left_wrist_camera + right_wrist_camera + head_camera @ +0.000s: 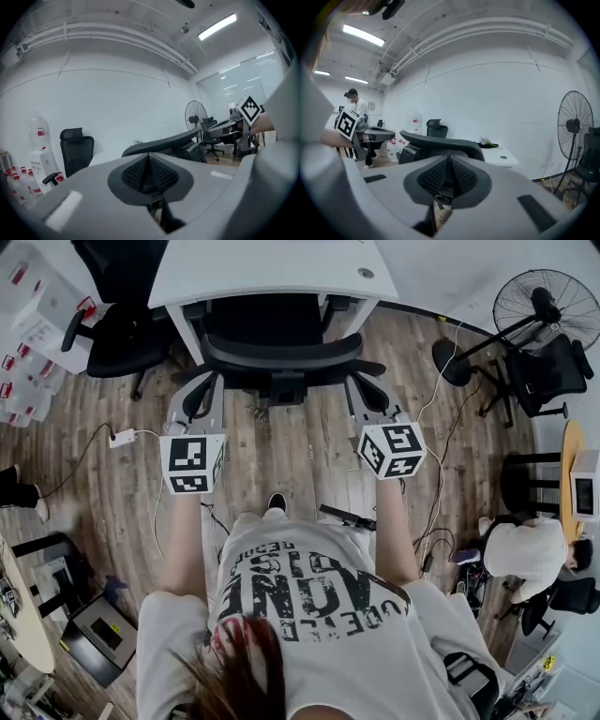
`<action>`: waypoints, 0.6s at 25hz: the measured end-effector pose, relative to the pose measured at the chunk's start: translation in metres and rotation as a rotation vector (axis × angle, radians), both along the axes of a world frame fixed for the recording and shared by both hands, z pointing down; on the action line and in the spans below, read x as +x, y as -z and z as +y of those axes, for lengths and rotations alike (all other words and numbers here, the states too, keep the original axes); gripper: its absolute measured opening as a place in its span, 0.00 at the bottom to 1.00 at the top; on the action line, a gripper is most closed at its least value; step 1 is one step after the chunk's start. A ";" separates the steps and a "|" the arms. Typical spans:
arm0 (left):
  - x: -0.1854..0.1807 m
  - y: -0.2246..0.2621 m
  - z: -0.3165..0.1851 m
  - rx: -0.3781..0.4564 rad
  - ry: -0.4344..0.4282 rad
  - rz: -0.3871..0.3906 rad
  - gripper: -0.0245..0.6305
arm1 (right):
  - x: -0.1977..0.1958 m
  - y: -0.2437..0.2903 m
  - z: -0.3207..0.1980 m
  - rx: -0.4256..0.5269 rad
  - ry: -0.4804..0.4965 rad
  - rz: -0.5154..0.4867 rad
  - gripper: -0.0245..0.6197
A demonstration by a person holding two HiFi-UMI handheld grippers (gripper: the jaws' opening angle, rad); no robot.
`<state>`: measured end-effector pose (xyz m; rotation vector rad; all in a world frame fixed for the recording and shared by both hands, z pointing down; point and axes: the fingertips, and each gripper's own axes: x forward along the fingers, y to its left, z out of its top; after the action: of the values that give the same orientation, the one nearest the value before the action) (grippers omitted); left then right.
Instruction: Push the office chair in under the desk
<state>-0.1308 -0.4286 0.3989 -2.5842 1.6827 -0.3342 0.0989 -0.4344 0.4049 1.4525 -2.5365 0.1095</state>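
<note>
**Black office chair almost home under the white bench, both grippers closed behind it**

The black mesh-backed office chair (281,357) stands with its seat beneath the white rectangular bench (272,268). Its curved backrest is just at the bench's front edge and its armrests point back toward the person. The left gripper (149,161) and the right gripper (449,165) each have their fingers pressed together with nothing between them. They are held near the armrests, and I cannot tell whether they touch. The push looks largely done. At most a last nudge seems left to bring the backrest against the bench.
</note>
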 end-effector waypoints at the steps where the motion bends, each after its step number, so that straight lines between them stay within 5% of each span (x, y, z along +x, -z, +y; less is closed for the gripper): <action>1: 0.000 0.007 0.003 0.016 0.005 0.011 0.05 | 0.000 0.005 0.002 0.007 -0.001 -0.011 0.08; 15: 0.008 0.081 0.044 0.177 0.058 0.091 0.05 | -0.014 0.061 0.056 0.067 0.018 -0.122 0.08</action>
<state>-0.1230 -0.3841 0.3174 -2.4613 1.7318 -0.0668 0.0846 -0.3787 0.3438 1.4902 -2.6741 0.1141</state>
